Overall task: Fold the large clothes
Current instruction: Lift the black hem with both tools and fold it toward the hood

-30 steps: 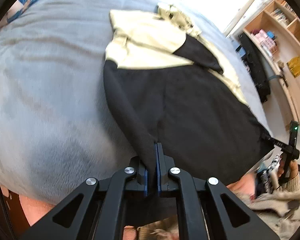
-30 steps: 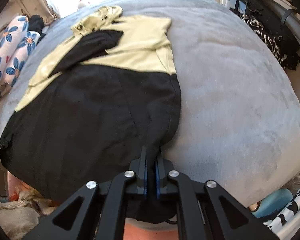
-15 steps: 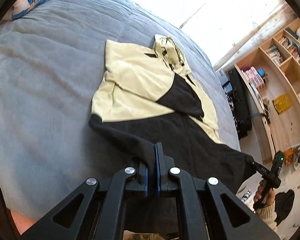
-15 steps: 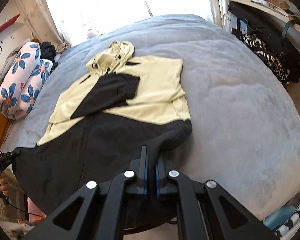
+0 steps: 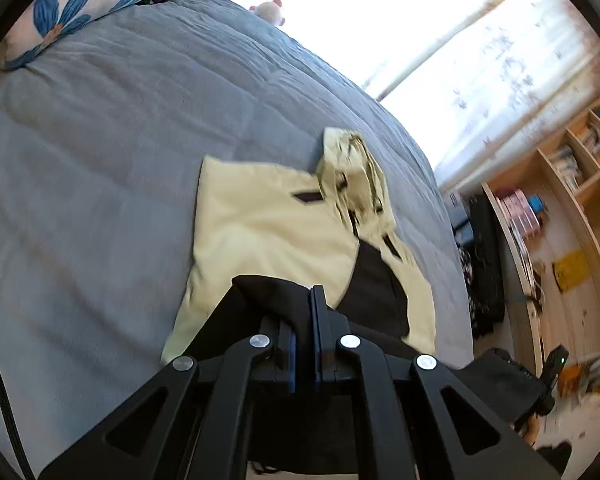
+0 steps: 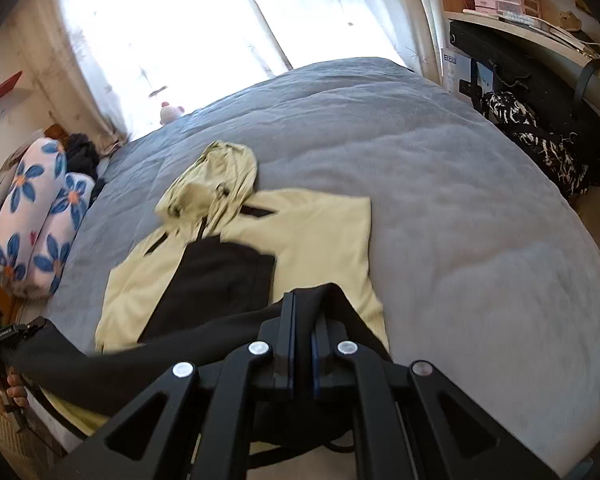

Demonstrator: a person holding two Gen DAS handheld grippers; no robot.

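Observation:
A pale yellow and black hooded jacket [image 5: 268, 224] lies on the grey bed [image 5: 100, 128], hood towards the window. Its sleeves are folded across the chest. My left gripper [image 5: 305, 300] is shut on one corner of the black hem [image 5: 268, 288] and holds it above the yellow chest. My right gripper [image 6: 304, 304] is shut on the other hem corner [image 6: 332, 300]. The lifted black hem [image 6: 100, 364] stretches between both grippers, over the jacket [image 6: 320, 232]. The right gripper [image 5: 548, 376] shows at the right edge of the left wrist view. The left gripper [image 6: 16, 332] shows at the left edge of the right wrist view.
A flowered pillow [image 6: 32, 216] lies at the head of the bed [image 6: 440, 184], and a small plush toy [image 6: 170, 112] sits by the bright window. Wooden shelves [image 5: 572, 208] and dark bags [image 6: 540, 136] stand beside the bed. Clutter covers the floor [image 5: 580, 420].
Both grippers have risen and travelled towards the hood, carrying the black hem up off the bed and over the lower half of the jacket.

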